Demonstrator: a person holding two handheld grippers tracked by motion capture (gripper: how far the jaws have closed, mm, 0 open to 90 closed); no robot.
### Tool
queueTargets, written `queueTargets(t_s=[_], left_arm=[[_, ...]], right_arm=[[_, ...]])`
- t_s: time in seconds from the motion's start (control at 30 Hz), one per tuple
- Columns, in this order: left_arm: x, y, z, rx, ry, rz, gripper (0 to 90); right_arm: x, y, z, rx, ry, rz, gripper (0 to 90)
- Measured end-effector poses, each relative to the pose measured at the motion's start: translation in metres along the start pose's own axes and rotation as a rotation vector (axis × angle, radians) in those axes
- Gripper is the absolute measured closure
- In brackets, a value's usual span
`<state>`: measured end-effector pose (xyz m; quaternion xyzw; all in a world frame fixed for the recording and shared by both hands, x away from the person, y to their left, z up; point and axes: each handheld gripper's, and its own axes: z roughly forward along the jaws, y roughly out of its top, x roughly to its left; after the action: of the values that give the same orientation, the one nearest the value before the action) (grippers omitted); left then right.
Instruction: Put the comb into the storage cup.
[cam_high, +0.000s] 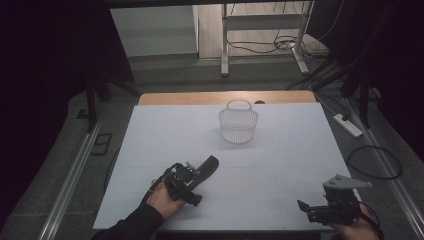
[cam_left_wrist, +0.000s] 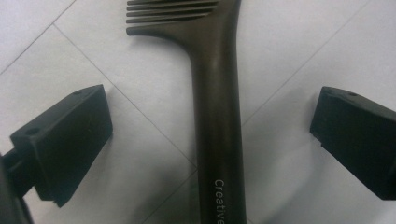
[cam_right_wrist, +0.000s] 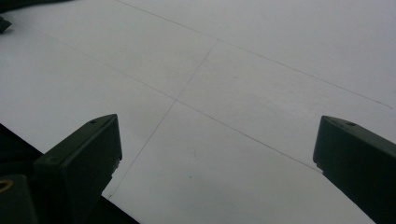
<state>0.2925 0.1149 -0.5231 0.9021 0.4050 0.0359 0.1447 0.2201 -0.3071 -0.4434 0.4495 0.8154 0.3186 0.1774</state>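
Observation:
A dark comb (cam_high: 208, 167) with a long handle lies flat on the white table (cam_high: 280, 165), left of centre near the front. My left gripper (cam_high: 190, 175) hovers over its handle end, held by a hand in a dark sleeve. In the left gripper view the comb's handle (cam_left_wrist: 217, 116) runs straight up between the two jaws, teeth at the top, and the left gripper (cam_left_wrist: 212, 107) is open, both jaws well clear of the handle. At the front right corner my right gripper (cam_high: 306, 209) points left over bare table; it (cam_right_wrist: 217, 135) is open with nothing between its jaws.
A small white mesh basket (cam_high: 238, 125) with a handle stands upright at the back centre of the table. A power strip (cam_high: 347, 125) and a looped cable (cam_high: 375, 162) lie on the floor to the right. A metal frame (cam_high: 225, 45) stands beyond the table.

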Motion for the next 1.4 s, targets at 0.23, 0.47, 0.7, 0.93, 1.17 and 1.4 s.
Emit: queueTargets(t_s=[0.23, 0.47, 0.7, 0.93, 1.17, 1.4], left_arm=[[-0.001, 0.0, -0.006, 0.009, -0.002, -0.006, 9.5], [0.001, -0.003, -0.015, -0.014, 0.003, -0.036, 50.3], [0.001, -0.003, -0.016, -0.018, -0.006, -0.05, 72.1], [0.003, -0.004, -0.018, -0.026, -0.022, -0.045, 72.5], [0.006, -0.005, -0.027, -0.087, -0.054, -0.04, 72.5], [0.002, -0.006, -0.034, -0.159, -0.094, -0.005, 72.4]], right_arm=[[0.0, 0.0, 0.0, 0.0, 0.0, -0.001, 1.6], [0.0, 0.0, 0.0, 0.003, 0.0, -0.002, 1.5], [0.001, 0.0, 0.0, 0.002, -0.001, -0.003, 1.6], [0.001, 0.0, 0.0, 0.003, -0.001, -0.002, 1.6], [0.001, 0.0, 0.0, 0.003, -0.002, -0.001, 1.5], [0.001, 0.0, 0.0, -0.001, -0.002, -0.003, 1.5]])
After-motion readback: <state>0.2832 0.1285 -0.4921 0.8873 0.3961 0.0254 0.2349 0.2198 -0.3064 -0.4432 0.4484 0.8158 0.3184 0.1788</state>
